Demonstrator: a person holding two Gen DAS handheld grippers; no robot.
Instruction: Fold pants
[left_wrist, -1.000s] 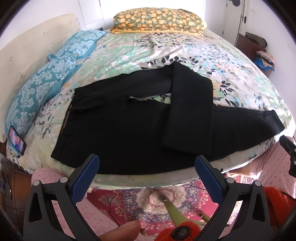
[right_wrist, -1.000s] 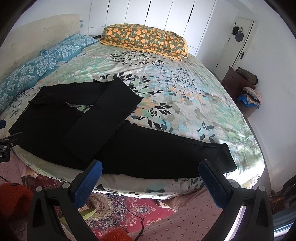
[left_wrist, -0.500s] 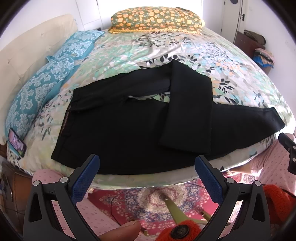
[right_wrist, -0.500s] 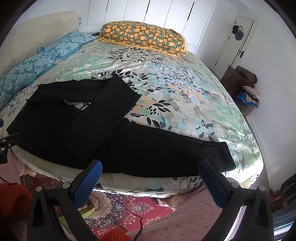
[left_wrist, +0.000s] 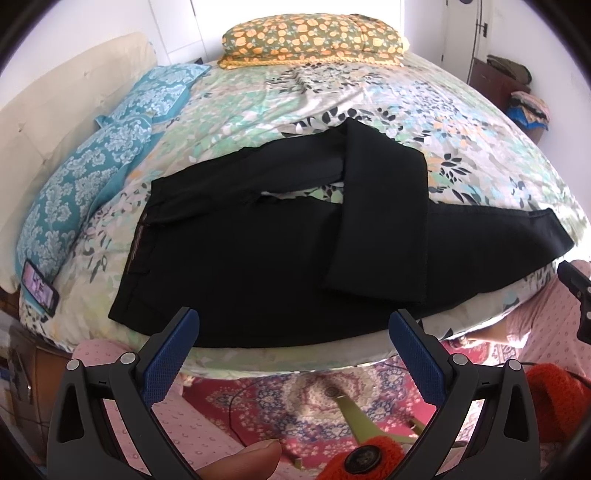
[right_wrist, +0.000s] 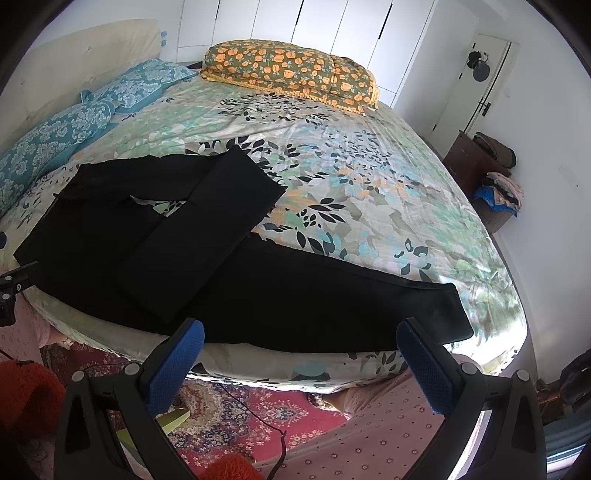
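Black pants (left_wrist: 240, 251) lie flat on the floral bed (left_wrist: 295, 96), waist at the left. The far leg is folded back over the near leg (left_wrist: 380, 221). The near leg runs straight along the bed's front edge to its cuff (right_wrist: 436, 314). The pants also show in the right wrist view (right_wrist: 192, 236). My left gripper (left_wrist: 293, 345) is open and empty, held off the bed's front edge near the waist end. My right gripper (right_wrist: 301, 356) is open and empty, off the front edge near the cuff end.
Blue patterned pillows (left_wrist: 92, 173) and a cream headboard (left_wrist: 48, 107) lie at the left. An orange floral pillow (left_wrist: 314, 40) is at the far side. A phone (left_wrist: 38, 288) rests at the bed's left corner. A red rug (right_wrist: 236, 410) covers the floor below.
Both grippers have moved slightly closer to the bed's front edge. The pants have not moved.
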